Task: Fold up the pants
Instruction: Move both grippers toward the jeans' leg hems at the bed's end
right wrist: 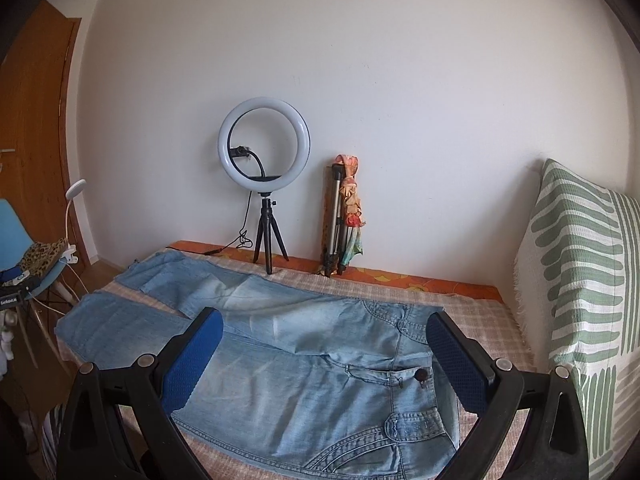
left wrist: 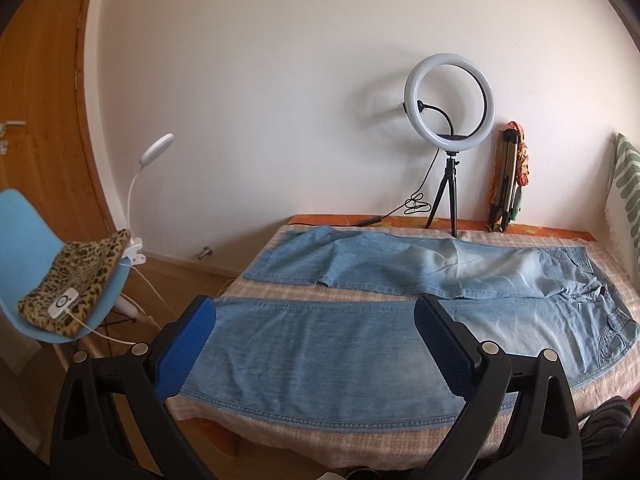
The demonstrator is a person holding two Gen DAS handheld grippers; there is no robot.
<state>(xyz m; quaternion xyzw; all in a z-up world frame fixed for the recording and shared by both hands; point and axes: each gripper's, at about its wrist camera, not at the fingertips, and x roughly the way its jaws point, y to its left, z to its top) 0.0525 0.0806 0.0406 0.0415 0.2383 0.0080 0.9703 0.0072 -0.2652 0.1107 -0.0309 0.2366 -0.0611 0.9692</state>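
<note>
Light-blue denim pants (left wrist: 360,344) lie unfolded on the checked bed cover (left wrist: 256,240); folding not begun.
Left gripper (left wrist: 316,344) and right gripper (right wrist: 324,364), both spread and empty, are needed at near hem and waistband.

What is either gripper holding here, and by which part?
Nothing is held. The left gripper and right gripper are both open above the jeans, which lie flat on the bed.

faded denim pants (left wrist: 320,344), glossy plastic chair (left wrist: 24,216)

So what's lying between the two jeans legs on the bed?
Only a bare strip of checked blanket separates the jeans legs, clearest in the left wrist view.
</note>
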